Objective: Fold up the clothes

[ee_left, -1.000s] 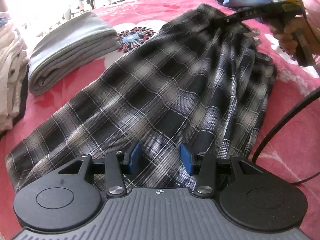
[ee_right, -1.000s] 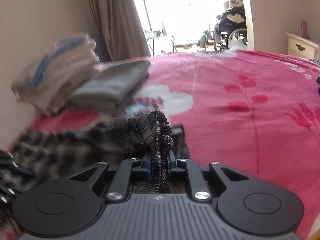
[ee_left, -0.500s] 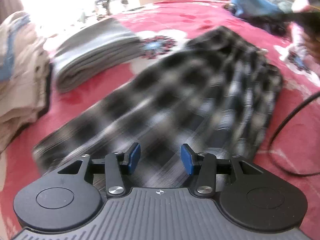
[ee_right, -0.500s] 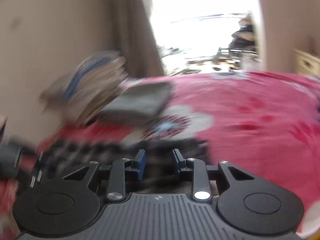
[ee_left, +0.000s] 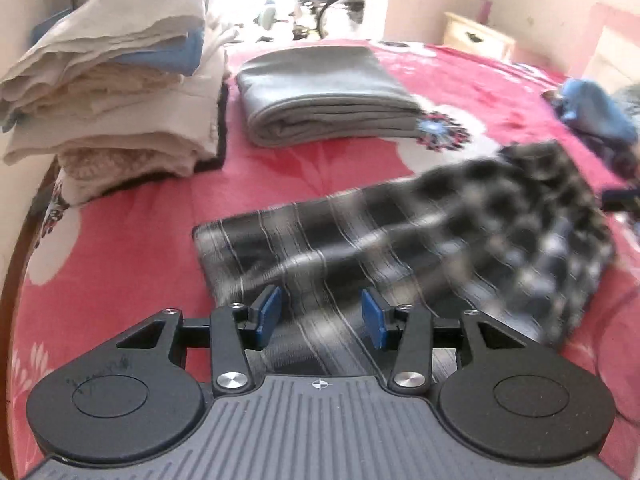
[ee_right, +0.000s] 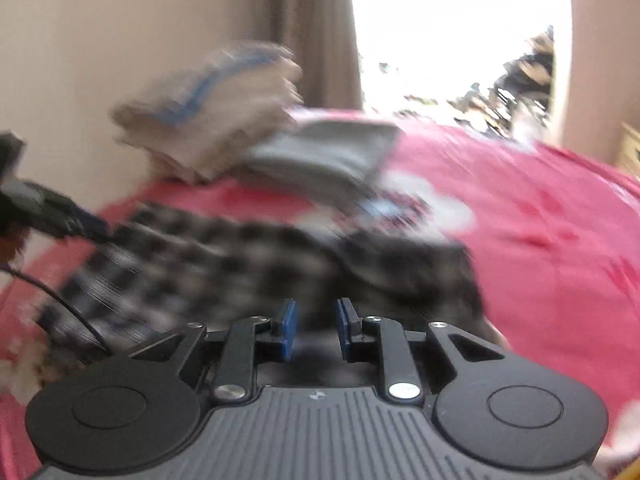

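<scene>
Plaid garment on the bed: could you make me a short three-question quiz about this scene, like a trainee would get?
1. True or false: the left hand-held gripper is clamped on the plaid garment.
2. Which lies nearer the folded grey garment: A) the beige stack of folded clothes, B) the blue garment?
3. Fill in: the bedspread is mostly ____.

Key: 1 false, its jaws stand open; 2 A; 3 red.

Black-and-white plaid on a pink floral bedspread

Plaid garment (ee_left: 400, 248) black, grey, white; bedspread (ee_left: 132, 240) pink with white flowers; folded blanket (ee_left: 324, 96) grey; stacked linens (ee_left: 112, 92) cream, blue.
</scene>
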The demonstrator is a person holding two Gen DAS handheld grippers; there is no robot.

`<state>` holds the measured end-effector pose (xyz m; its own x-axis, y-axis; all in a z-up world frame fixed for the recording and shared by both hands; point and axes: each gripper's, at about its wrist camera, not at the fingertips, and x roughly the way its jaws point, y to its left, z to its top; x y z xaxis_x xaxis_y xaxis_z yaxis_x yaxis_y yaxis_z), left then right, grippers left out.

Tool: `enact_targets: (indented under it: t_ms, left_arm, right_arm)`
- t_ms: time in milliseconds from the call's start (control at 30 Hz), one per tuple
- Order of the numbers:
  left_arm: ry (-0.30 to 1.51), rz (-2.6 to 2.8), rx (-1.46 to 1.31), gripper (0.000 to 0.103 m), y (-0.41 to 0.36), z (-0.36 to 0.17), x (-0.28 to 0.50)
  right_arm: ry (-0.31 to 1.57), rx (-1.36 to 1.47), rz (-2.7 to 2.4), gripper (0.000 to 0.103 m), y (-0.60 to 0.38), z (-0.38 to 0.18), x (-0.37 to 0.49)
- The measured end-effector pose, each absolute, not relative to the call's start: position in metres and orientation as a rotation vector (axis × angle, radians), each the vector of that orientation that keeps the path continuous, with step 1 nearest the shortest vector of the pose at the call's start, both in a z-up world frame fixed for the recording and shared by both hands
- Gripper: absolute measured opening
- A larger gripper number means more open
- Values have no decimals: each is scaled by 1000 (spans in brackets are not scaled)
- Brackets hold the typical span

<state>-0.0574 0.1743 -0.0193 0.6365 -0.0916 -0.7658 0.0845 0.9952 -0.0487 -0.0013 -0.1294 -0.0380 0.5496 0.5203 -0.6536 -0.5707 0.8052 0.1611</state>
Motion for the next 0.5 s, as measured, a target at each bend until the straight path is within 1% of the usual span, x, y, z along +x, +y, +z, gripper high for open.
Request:
enact_targets:
  t_ms: [133, 200, 267, 367, 433, 500]
  left_arm:
    - [905, -218, 119, 45, 151, -30, -97]
    - [922, -249, 217, 45, 136, -44, -115]
    - [919, -243, 273, 45, 130, -58, -126]
    - [891, -235, 256, 47, 136, -64, -129]
    - [896, -235, 221, 48, 142, -62, -125]
    - [891, -241, 213, 50, 146, -63, -125]
  right_arm:
    - [694, -35, 723, 24, -108, -23, -6]
    - [736, -27, 727, 24, -105, -39, -15]
    - [805, -66, 710, 28, -101, -61, -24]
    - [828, -205, 689, 30, -94, -79, -46]
    - [858, -237, 675, 31, -90, -68, -49]
    - [824, -215, 651, 31, -89, -51, -48]
